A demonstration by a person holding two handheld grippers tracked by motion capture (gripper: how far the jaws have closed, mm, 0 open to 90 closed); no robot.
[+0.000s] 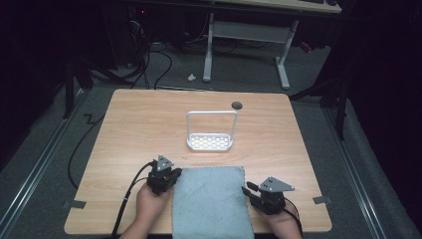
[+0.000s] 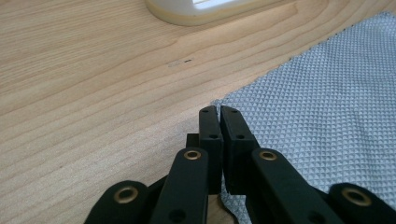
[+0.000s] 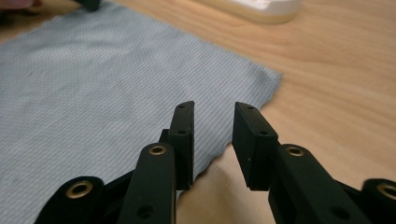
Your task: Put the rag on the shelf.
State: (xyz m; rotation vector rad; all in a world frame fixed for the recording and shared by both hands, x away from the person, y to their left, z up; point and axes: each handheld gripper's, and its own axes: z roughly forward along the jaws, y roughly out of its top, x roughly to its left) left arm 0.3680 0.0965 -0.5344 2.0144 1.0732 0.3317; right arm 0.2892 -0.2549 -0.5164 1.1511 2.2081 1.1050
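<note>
- Grey cloth (image 1: 210, 201) lay flat at the near edge of the tabletop (image 1: 129, 129), between both grippers.
- Left gripper (image 2: 219, 114) had its fingers pressed together at the cloth's left edge; couldn't tell if any fabric was caught.
- Right gripper (image 3: 214, 112) sat with fingers partly apart, empty, over the right edge.
- White rack (image 1: 211, 130) stood just beyond the cloth.

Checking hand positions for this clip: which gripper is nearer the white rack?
Left. The left gripper sits at the cloth's far left corner, just short of the rack. The right gripper is at the cloth's right edge, farther back.
</note>
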